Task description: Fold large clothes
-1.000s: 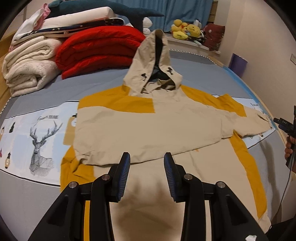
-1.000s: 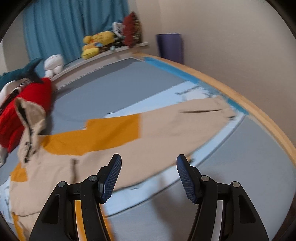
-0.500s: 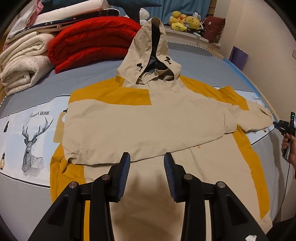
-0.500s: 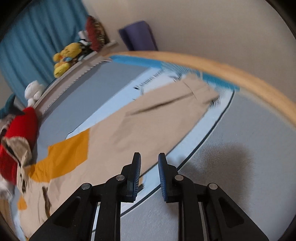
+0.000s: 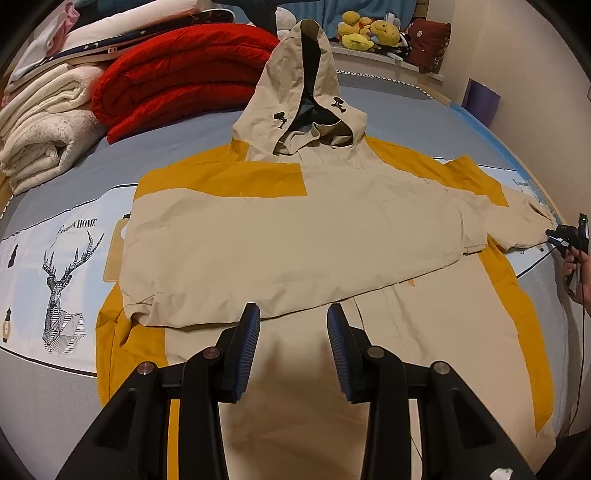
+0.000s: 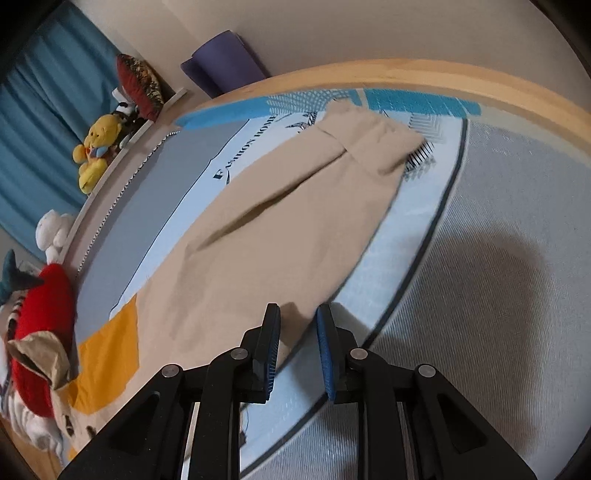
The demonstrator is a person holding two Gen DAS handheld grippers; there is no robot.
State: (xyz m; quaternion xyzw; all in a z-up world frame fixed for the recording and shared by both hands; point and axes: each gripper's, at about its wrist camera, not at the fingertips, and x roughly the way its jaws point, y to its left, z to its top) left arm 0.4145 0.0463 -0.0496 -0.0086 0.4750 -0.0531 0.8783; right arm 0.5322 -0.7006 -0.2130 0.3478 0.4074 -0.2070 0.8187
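A beige and mustard hooded jacket (image 5: 295,236) lies flat on the bed, hood (image 5: 303,92) toward the far side. One sleeve is folded across the chest. My left gripper (image 5: 293,343) hovers open over the jacket's lower body with nothing between its fingers. The other sleeve (image 6: 295,206) stretches out to the right, cuff (image 6: 373,144) near the bed's edge. My right gripper (image 6: 297,325) hangs at that sleeve's near edge, its jaws a narrow gap apart with no cloth pinched between them. In the left wrist view the right gripper (image 5: 552,236) shows beside the cuff, held by a hand (image 5: 580,273).
Folded red (image 5: 177,77) and white blankets (image 5: 40,125) are stacked at the bed's far left. Plush toys (image 5: 365,33) sit on a ledge behind. A wooden bed rim (image 6: 443,77) and the wall run close on the right. The printed sheet (image 5: 55,266) shows a deer.
My right gripper's jaws went from wide apart to a narrow gap while it rolled and swung down toward the outstretched sleeve. The left gripper sank a little toward the jacket, jaws unchanged.
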